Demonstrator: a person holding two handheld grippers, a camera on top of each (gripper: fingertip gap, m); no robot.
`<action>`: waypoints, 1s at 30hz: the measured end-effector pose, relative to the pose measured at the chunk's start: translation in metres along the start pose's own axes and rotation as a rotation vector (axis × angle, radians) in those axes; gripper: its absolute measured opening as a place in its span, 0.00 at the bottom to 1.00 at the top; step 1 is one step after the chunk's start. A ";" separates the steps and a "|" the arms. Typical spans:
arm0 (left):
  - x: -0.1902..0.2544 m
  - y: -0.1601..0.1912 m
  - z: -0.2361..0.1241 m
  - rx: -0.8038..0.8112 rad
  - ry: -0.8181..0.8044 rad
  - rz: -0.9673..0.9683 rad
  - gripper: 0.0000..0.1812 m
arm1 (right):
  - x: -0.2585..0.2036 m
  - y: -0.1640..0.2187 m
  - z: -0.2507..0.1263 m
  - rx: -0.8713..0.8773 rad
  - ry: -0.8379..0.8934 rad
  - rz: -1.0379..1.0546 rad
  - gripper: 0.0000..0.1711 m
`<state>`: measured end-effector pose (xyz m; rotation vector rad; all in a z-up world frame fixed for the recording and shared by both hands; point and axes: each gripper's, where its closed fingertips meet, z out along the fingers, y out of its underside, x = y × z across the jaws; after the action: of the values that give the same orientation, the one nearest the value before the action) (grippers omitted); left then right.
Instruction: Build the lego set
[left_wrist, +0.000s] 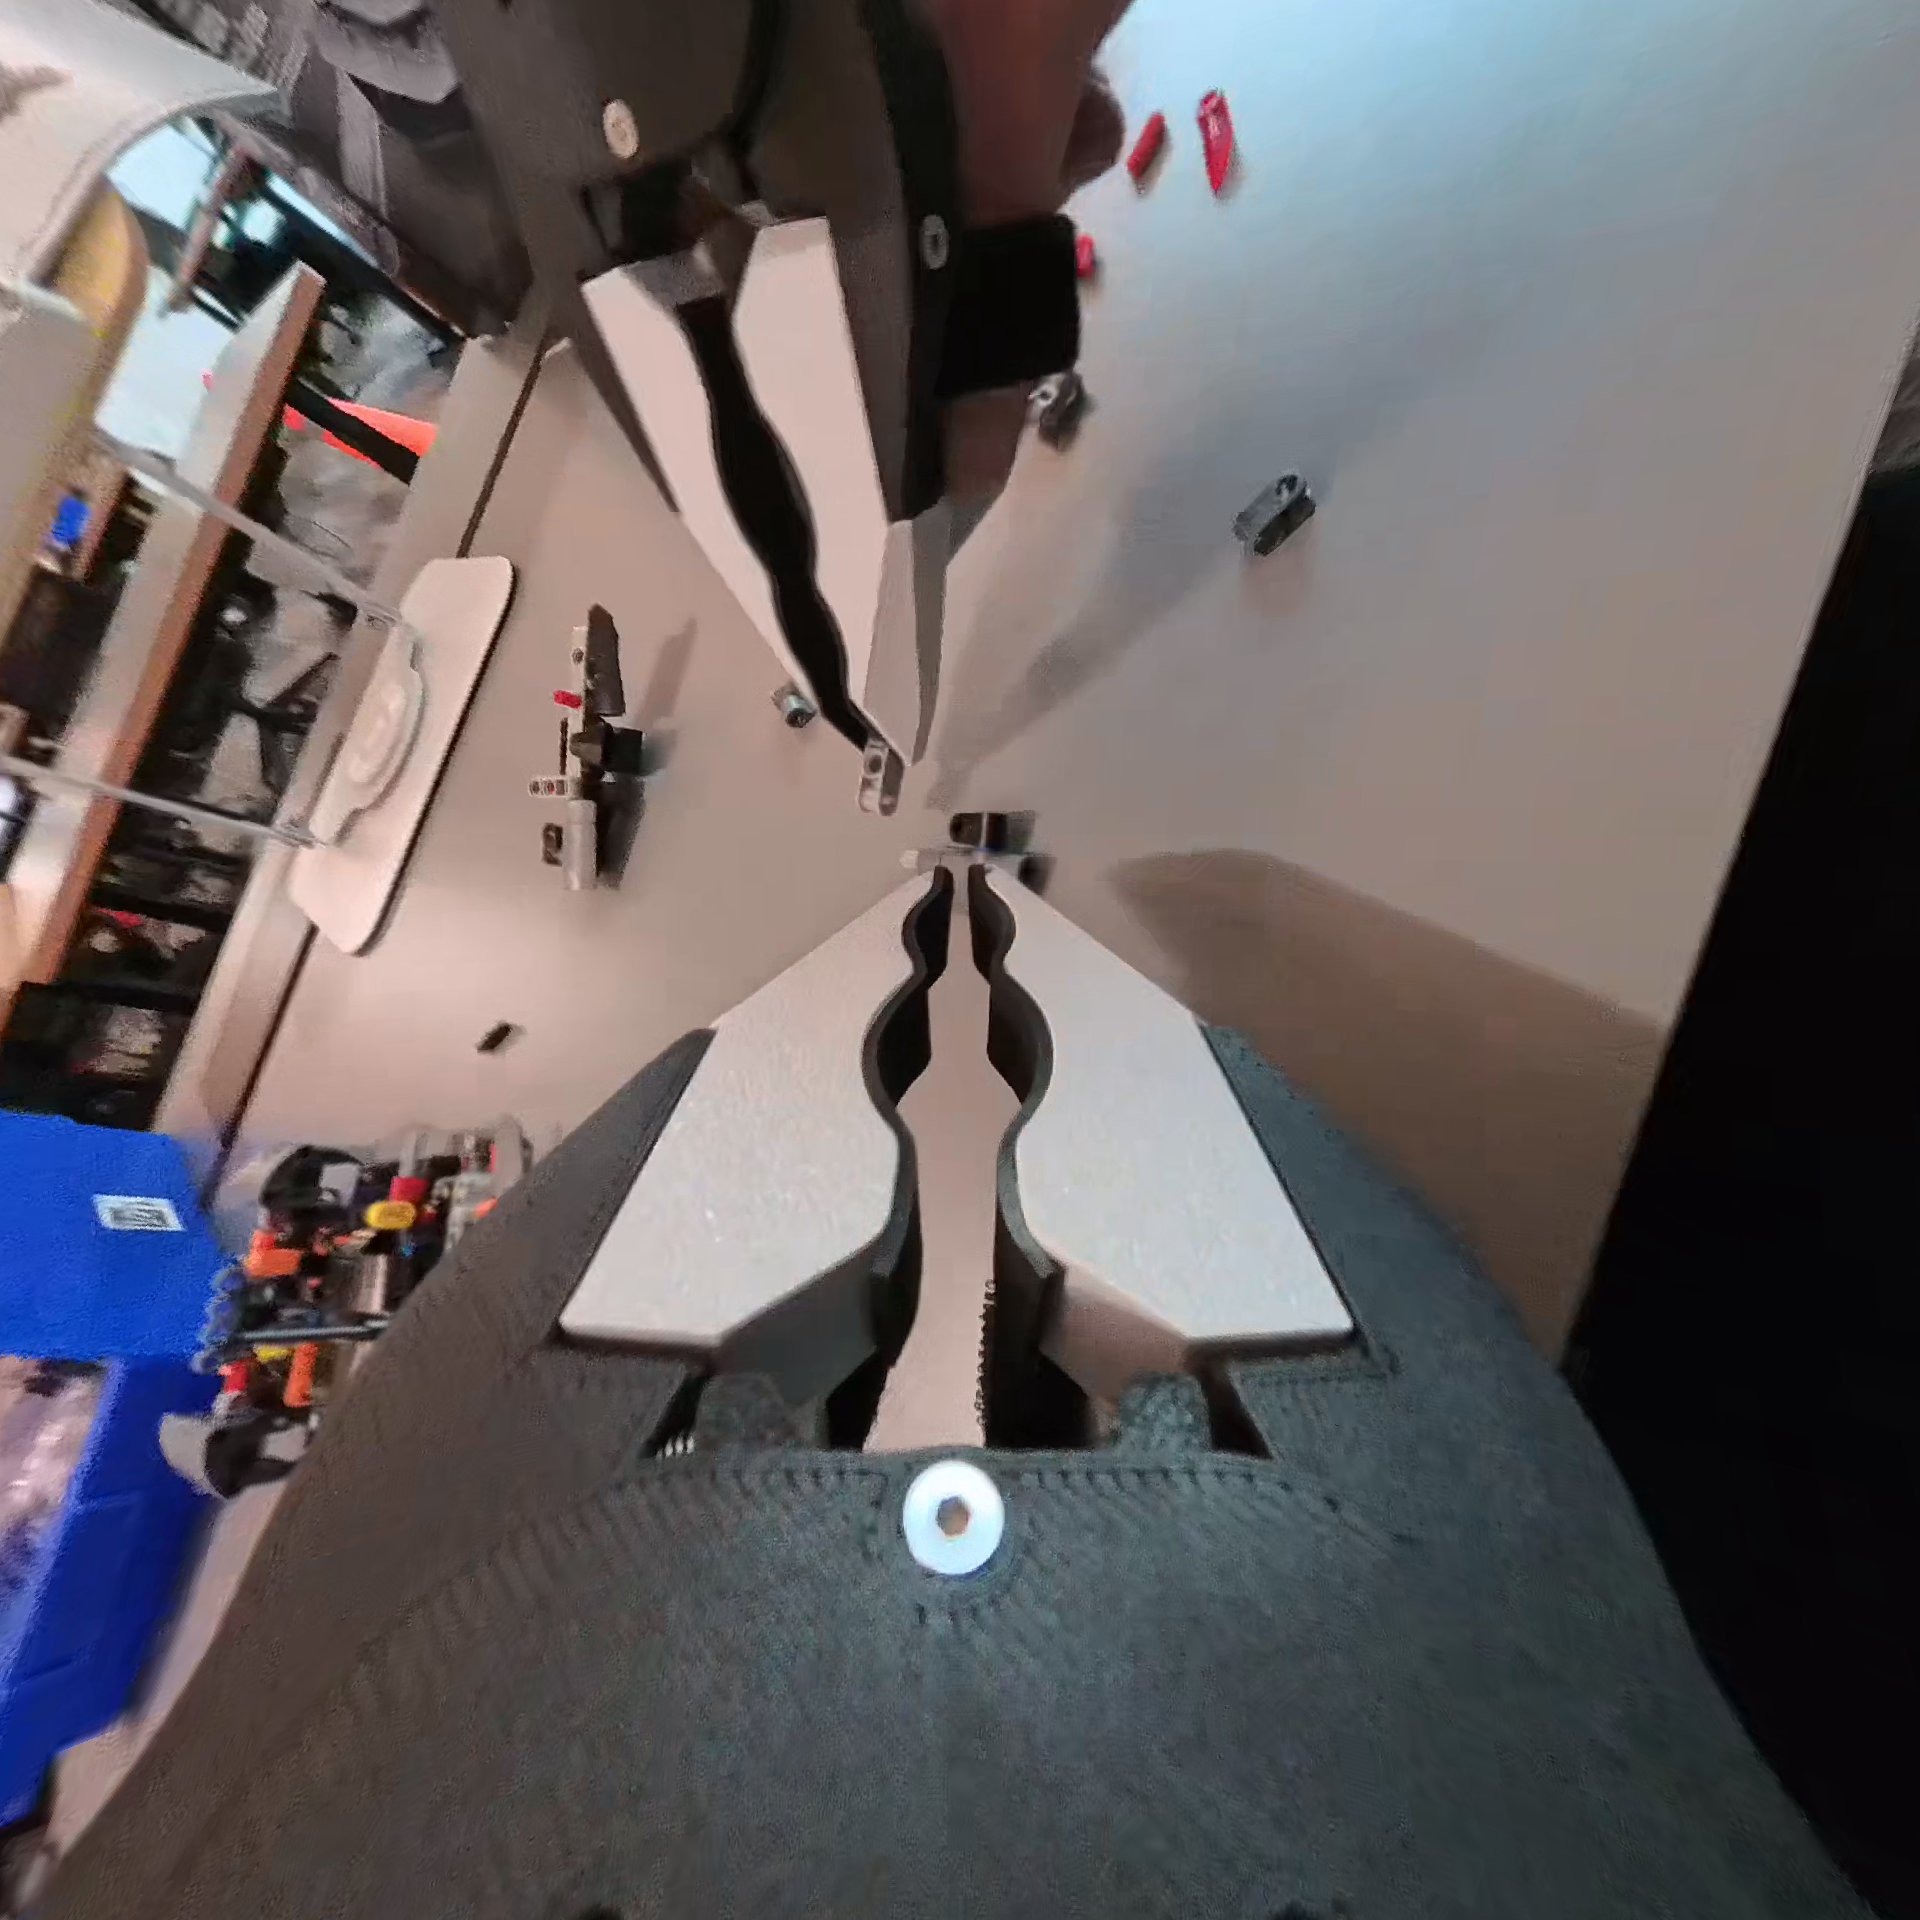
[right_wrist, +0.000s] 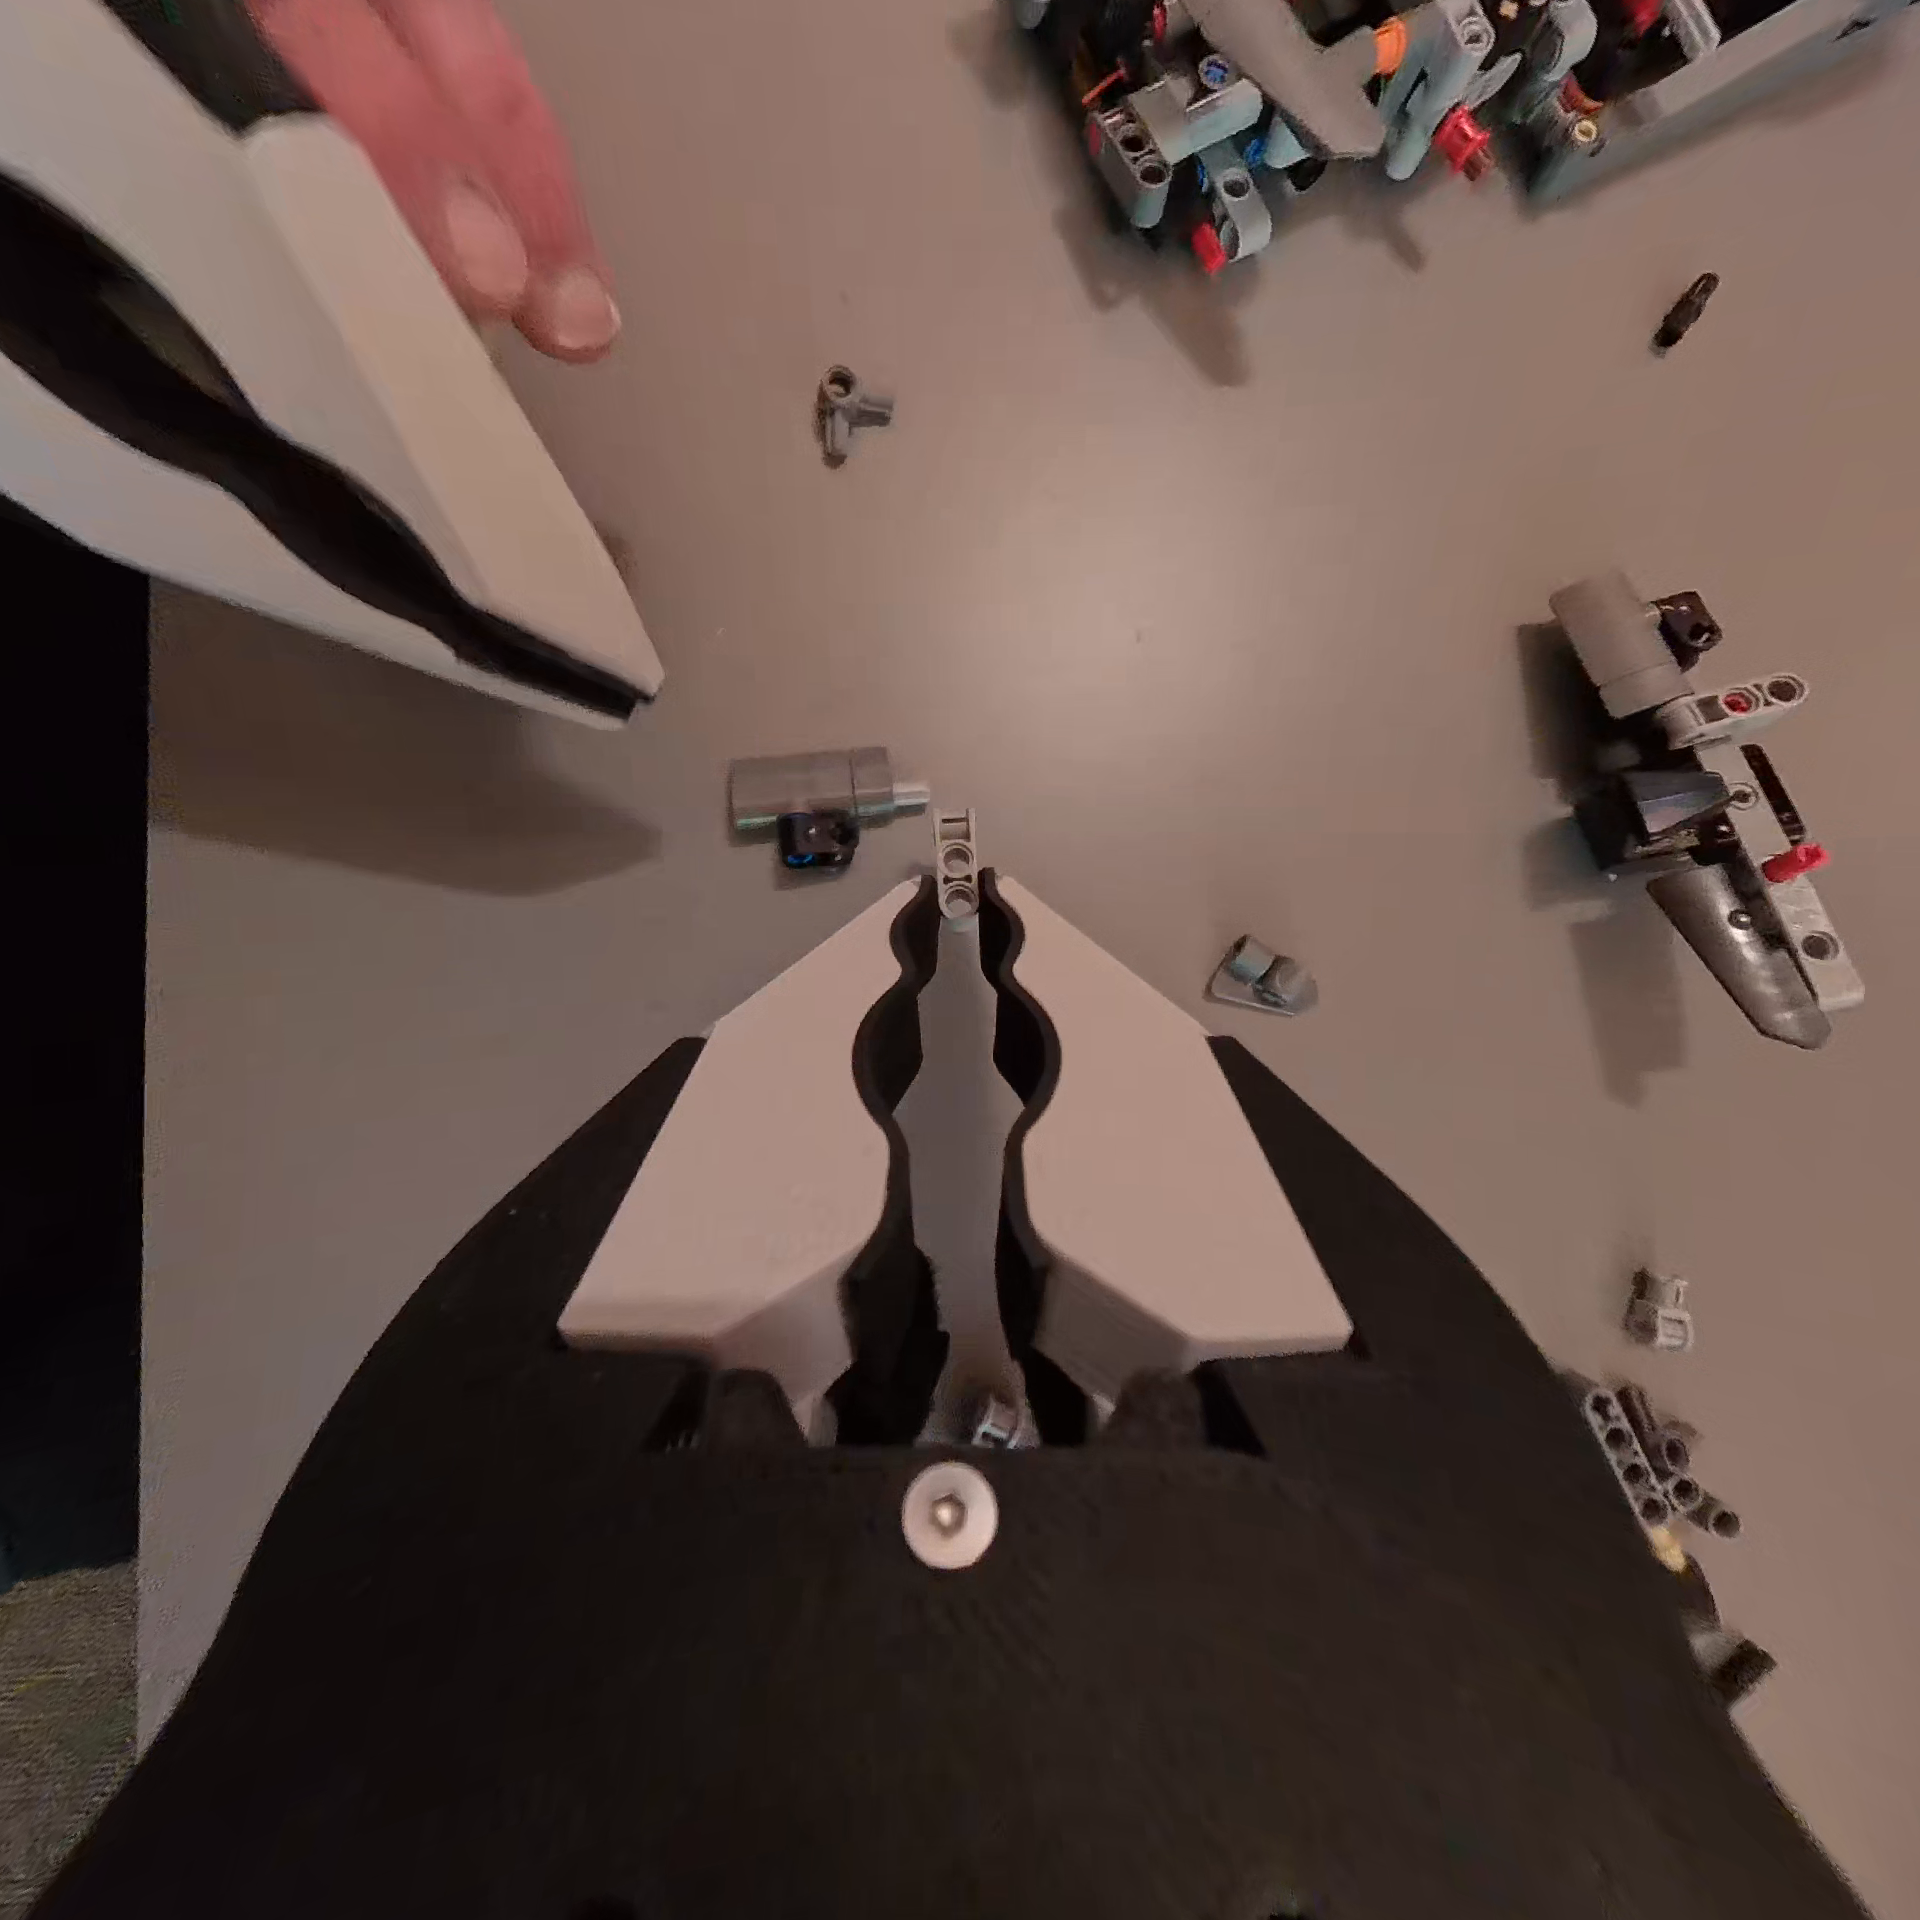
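My right gripper (right_wrist: 958, 885) is shut on a small light grey connector with holes (right_wrist: 956, 857), held just above the table. In the left wrist view the right gripper (left_wrist: 896, 746) comes in from the top with that connector (left_wrist: 878, 781) at its tip. A grey and black sub-assembly (right_wrist: 805, 800) lies on the table just left of the connector, its pin end pointing toward it. My left gripper (left_wrist: 958, 878) looks shut and empty, with the sub-assembly (left_wrist: 987, 831) just beyond its tips. It also shows at the upper left of the right wrist view (right_wrist: 636, 701), apart from the sub-assembly.
A part-built grey and black model (right_wrist: 1704, 821) lies to the right. A pile of mixed pieces (right_wrist: 1351, 104) sits at the far side. Loose pieces lie about: a grey connector (right_wrist: 852, 410), a grey wedge (right_wrist: 1262, 977), a black pin (right_wrist: 1683, 312). The table edge (right_wrist: 145, 1039) runs along the left. One gripper's finger ends stand about 6 centimeters off the other's.
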<state>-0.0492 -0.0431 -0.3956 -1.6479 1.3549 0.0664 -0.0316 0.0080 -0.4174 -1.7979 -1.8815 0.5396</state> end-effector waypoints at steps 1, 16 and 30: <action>0.001 0.000 0.003 -0.006 0.004 0.024 0.01 | 0.002 0.000 0.002 0.004 -0.015 0.014 0.03; -0.003 0.019 0.032 -0.066 -0.032 0.074 0.03 | 0.000 0.000 0.017 -0.006 -0.143 -0.004 0.03; -0.002 0.006 0.024 -0.017 -0.028 0.029 0.04 | -0.004 0.000 0.016 -0.006 -0.173 -0.053 0.03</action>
<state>-0.0428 -0.0243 -0.4108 -1.6358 1.3607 0.1175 -0.0410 0.0052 -0.4308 -1.7483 -2.0410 0.6908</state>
